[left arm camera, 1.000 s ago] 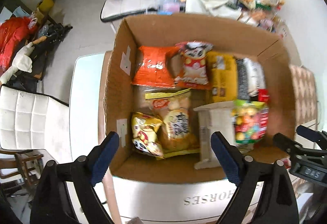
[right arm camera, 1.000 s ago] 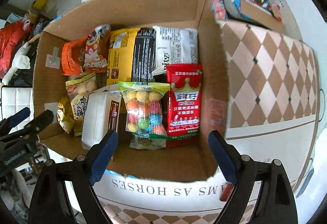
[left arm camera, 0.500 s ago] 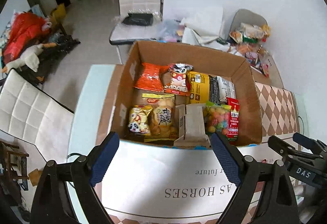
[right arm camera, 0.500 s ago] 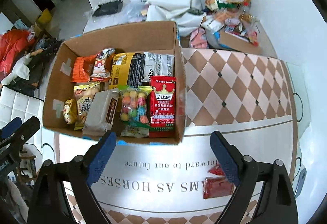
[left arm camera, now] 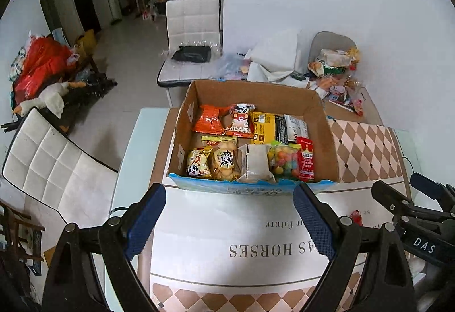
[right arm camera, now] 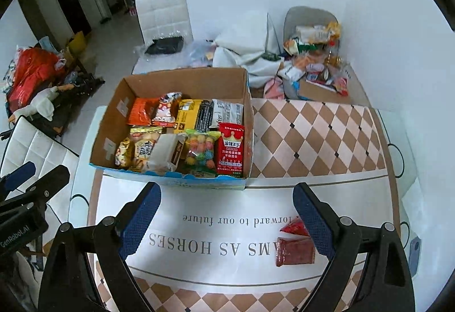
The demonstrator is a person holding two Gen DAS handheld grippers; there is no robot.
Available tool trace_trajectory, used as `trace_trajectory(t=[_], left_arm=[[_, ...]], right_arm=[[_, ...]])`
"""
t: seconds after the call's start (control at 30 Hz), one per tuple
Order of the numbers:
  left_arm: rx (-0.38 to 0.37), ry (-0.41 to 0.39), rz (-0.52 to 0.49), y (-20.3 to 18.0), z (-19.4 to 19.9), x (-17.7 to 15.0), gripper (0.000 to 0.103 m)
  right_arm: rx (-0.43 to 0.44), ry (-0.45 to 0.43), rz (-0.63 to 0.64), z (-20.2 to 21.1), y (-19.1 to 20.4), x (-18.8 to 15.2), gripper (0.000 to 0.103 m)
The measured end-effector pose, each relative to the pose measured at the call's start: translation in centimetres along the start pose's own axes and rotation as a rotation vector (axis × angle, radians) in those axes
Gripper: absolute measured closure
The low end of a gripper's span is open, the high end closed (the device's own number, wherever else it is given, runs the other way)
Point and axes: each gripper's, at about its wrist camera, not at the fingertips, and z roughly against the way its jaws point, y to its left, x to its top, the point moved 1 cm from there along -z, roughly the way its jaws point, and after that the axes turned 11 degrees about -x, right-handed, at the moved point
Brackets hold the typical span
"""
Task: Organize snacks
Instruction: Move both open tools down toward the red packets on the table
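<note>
Hovering above the near edge of the table [right arm camera: 327, 141], the left hand-held gripper [left arm camera: 229, 222] and the right hand-held gripper [right arm camera: 227, 219] both hang released, jaws wide and holding nothing. The snacks sit packed in the cardboard box [left arm camera: 330, 138] at the centre of both frames, but two red packets [right arm camera: 295, 246] lie outside it on the table, in the lower right of the right wrist view, touching or just under the right finger [right arm camera: 312, 223]. The likely trouble is leaving them behind: thin, flat and slick-looking, they may slide on the tablecloth [right arm camera: 227, 241] or slip the pads if pinched flat rather than by an edge. The box also looks full, so a dropped packet could perch on the red bag [right arm camera: 231, 150] and tip out. The left wrist view shows only a sliver of red at lower right, half hidden by the other tool; the right view shows both packets whole.
</note>
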Motion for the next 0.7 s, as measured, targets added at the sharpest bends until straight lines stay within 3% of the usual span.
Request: trace_trajectory(t=[0.23, 0.43, 0.53, 0.7], left_arm=[[-0.013, -0.021, -0.009, -1.1, 2.0, -0.8, 0.011], [0.002, 0.015, -0.024, -2.7, 1.0, -1.9, 0.011], [-0.008, 0.073, -0.028, -3.9, -1.1, -2.7, 0.011], [-0.062, 0.246, -0.055, -7.8, -7.1, -4.3, 0.011]], right_arm=[[0.037, -0.021, -0.013, 2.5, -0.4, -1.3, 0.007], [0.105, 0.053, -0.094, 1.4, -3.2, -3.1, 0.006], [0.094, 0.136, -0.175, -1.6, -6.8, -4.9, 0.006], [-0.01, 0.297, -0.317, -8.3, -14.4, -9.2, 0.006]])
